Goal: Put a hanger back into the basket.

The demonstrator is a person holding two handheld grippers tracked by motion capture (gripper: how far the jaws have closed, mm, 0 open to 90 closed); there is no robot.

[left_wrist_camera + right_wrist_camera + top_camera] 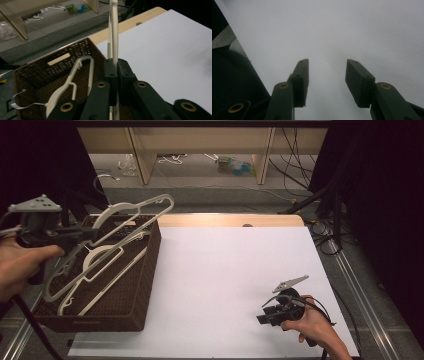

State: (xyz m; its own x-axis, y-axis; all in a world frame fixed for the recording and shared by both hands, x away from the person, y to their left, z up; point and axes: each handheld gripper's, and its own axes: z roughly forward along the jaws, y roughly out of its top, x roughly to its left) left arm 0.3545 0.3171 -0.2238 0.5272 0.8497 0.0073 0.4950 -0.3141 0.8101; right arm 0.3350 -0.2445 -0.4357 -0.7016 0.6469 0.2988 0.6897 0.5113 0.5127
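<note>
A brown woven basket (146,285) stands at the table's left and holds several white plastic hangers (95,265). My left gripper (92,234) is shut on one white hanger (145,206), which is lifted and juts out over the basket's far rim. In the left gripper view the hanger's bar (114,30) rises straight up between the closed jaws (117,65), with another hanger (75,72) lying in the basket (30,72) below. My right gripper (262,318) rests low on the white sheet at the front right, jaws open and empty (327,75).
A white sheet (225,280) covers most of the wooden table (230,220). Beyond the table stand wooden shelf legs (142,160), loose cables and a coloured item (235,166) on the floor. A dark curtain hangs at both sides.
</note>
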